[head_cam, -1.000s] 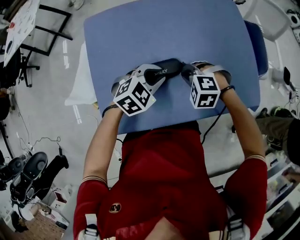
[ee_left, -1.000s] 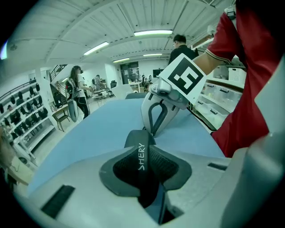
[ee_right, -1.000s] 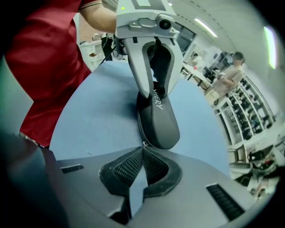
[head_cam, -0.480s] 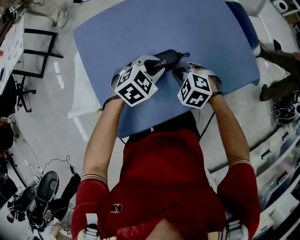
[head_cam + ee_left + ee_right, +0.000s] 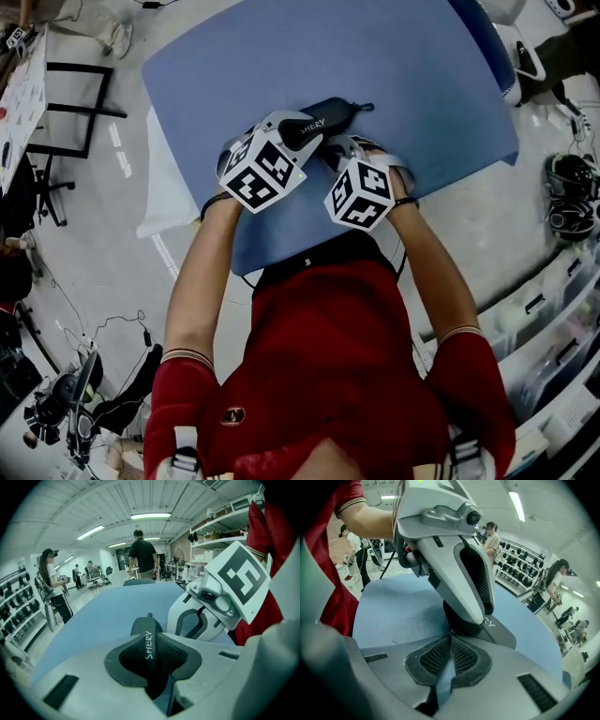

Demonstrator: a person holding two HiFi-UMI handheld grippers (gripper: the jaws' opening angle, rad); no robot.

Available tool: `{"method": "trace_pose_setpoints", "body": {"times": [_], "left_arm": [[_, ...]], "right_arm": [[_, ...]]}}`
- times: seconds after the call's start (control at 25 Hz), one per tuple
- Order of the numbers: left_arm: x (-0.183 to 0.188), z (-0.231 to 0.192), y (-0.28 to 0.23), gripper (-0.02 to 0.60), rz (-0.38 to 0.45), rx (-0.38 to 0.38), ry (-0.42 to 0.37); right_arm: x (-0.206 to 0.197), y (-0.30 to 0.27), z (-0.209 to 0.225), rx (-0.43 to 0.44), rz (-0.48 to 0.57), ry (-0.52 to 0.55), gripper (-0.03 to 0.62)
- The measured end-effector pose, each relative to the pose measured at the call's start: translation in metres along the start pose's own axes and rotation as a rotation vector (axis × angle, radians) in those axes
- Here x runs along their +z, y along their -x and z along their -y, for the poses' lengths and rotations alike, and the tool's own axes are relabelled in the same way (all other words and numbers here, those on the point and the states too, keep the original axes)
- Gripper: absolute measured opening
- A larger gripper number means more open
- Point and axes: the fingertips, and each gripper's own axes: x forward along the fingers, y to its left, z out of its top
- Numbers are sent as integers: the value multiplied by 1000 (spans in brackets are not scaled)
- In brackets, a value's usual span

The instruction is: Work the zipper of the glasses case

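Note:
A black glasses case point(image 5: 333, 111) printed SHERY lies on the blue table point(image 5: 403, 56). My left gripper point(image 5: 309, 131) is shut on the case's near end; in the left gripper view the pads point(image 5: 129, 660) clamp the case point(image 5: 143, 626) right at the lettering. My right gripper point(image 5: 330, 155) sits close beside it on the right, at the case's near edge. In the right gripper view its jaws point(image 5: 451, 641) are shut, with a small zipper pull point(image 5: 452, 631) pinched at the very tips. The case point(image 5: 502, 635) lies just beyond, under a left finger point(image 5: 474, 581).
The table's near edge point(image 5: 281, 253) runs just in front of both hands. A white sheet point(image 5: 164, 178) hangs off the table's left side. People point(image 5: 140, 555) stand past the far end, with shelving point(image 5: 220, 536) to the right.
My right gripper has slid left along the case's near side, closer to the left gripper, and has rolled. The left gripper keeps its hold on the case.

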Motion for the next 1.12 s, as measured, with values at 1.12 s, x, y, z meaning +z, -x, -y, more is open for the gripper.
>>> {"method": "trace_pose_setpoints", "body": {"times": [1.12], "left_arm": [[14, 34, 13, 94, -116, -177, -378]], "right_arm": [[-52, 37, 10, 143, -52, 295, 0]]}}
